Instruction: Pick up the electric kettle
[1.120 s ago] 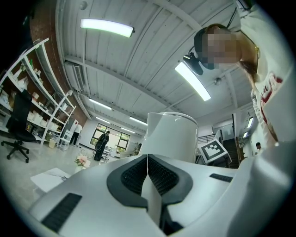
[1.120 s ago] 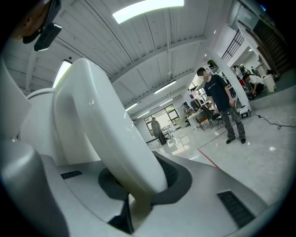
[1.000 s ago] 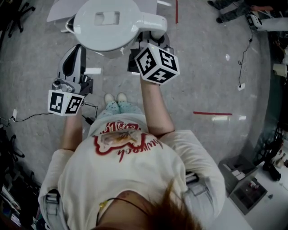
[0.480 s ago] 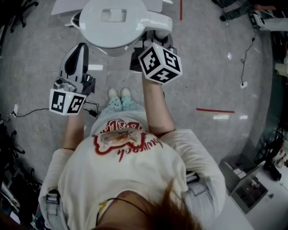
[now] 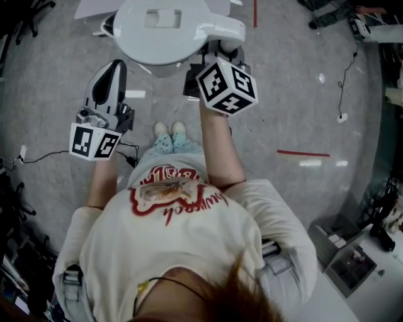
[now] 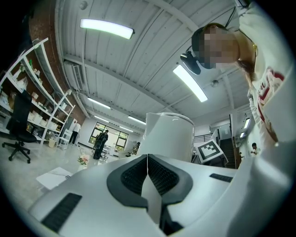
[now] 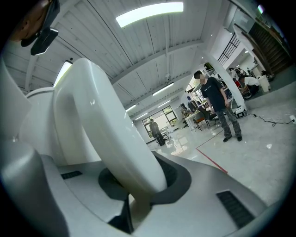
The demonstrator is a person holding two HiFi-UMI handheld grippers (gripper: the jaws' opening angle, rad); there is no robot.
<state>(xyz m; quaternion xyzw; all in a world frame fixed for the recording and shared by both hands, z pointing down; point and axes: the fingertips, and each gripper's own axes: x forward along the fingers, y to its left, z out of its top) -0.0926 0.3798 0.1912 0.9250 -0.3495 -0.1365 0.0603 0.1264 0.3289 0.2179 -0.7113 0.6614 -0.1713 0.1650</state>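
The white electric kettle (image 5: pixel 160 28) hangs above the floor at the top of the head view. My right gripper (image 5: pixel 217 53), below its marker cube, is shut on the kettle's handle (image 5: pixel 221 28). In the right gripper view the thick white handle (image 7: pixel 106 134) runs down between the jaws of the right gripper (image 7: pixel 138 194), with the kettle body to its left. My left gripper (image 5: pixel 112 68) is held left of the kettle, apart from it, shut and empty. In the left gripper view the left gripper (image 6: pixel 148 169) has its pads pressed together, and the kettle (image 6: pixel 170 136) rises beyond it.
Below lies grey floor with red tape lines (image 5: pixel 302 153), a cable (image 5: pixel 38 165) and a white sheet (image 5: pixel 94 7). A white table with boxes (image 5: pixel 352 264) stands at the lower right. Shelves and an office chair (image 6: pixel 21 120) stand at the left; people (image 7: pixel 217 104) stand far off.
The kettle and both grippers have drifted slightly up and to the right in the head view, and the floor marks have shifted. Both grips look the same.
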